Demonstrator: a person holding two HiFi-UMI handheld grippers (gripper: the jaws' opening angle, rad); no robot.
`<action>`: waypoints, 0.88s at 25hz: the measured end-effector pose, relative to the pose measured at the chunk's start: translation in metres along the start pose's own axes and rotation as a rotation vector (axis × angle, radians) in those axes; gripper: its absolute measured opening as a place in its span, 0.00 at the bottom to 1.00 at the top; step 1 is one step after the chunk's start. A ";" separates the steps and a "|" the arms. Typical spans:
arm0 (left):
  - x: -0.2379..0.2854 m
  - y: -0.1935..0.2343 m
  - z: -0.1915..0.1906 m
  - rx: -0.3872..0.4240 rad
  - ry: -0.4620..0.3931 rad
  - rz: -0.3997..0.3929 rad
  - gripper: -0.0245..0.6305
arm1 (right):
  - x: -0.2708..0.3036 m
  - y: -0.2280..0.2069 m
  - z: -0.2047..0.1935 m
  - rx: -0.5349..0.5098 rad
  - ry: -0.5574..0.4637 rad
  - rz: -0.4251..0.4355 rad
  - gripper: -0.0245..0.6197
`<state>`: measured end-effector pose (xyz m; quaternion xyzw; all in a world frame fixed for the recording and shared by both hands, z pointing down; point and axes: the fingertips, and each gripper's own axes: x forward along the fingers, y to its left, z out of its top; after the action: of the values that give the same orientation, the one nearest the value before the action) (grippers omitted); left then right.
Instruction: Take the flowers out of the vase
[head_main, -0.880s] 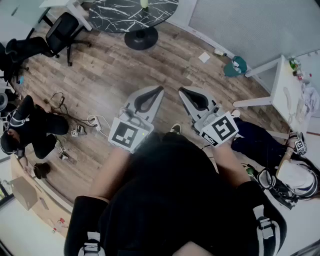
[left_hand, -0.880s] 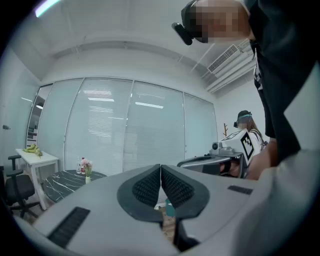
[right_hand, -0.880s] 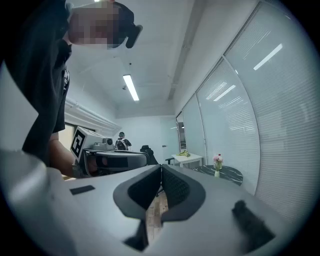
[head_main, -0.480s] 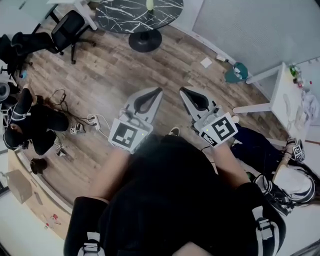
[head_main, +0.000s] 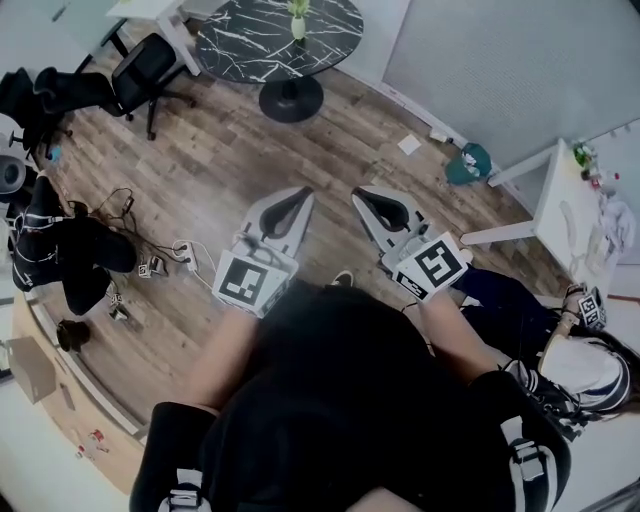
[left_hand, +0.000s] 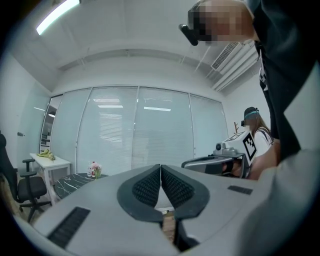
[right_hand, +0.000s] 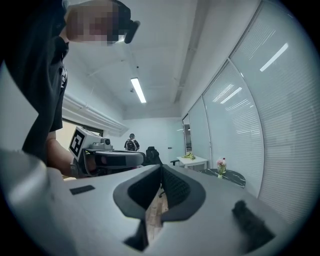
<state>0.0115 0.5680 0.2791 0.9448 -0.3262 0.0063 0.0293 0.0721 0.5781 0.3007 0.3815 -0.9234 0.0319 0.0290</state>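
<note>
A small vase with pink flowers (head_main: 297, 20) stands on a round black marble table (head_main: 262, 45) at the far end of the room. It appears tiny in the left gripper view (left_hand: 94, 171) and in the right gripper view (right_hand: 220, 165). My left gripper (head_main: 304, 193) and right gripper (head_main: 360, 194) are held level side by side over the wooden floor, well short of the table. Both are shut with nothing between the pads (left_hand: 150, 185) (right_hand: 172, 185). Each gripper shows in the other's view, the right gripper (left_hand: 212, 161) and the left gripper (right_hand: 112, 159).
A black office chair (head_main: 140, 65) stands left of the table. Cables and a power strip (head_main: 175, 250) lie on the floor beside a crouching person (head_main: 60, 255). A white desk (head_main: 572, 190) and another person (head_main: 590, 365) are at the right. A white side table with bananas (left_hand: 47, 159) is nearby.
The view has moved towards the marble table, which now shows more fully along with the vase. Both grippers stay shut and side by side.
</note>
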 end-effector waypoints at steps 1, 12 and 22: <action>0.001 -0.001 0.000 0.001 0.002 0.004 0.06 | -0.002 -0.001 0.001 -0.005 -0.003 0.002 0.07; 0.025 0.008 -0.012 0.003 0.042 -0.008 0.06 | 0.006 -0.022 -0.003 -0.007 0.007 -0.005 0.07; 0.066 0.069 -0.016 0.001 0.027 -0.022 0.06 | 0.071 -0.064 -0.008 -0.007 0.032 0.012 0.07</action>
<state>0.0203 0.4741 0.3008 0.9482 -0.3155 0.0191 0.0333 0.0674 0.4830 0.3163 0.3751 -0.9252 0.0349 0.0452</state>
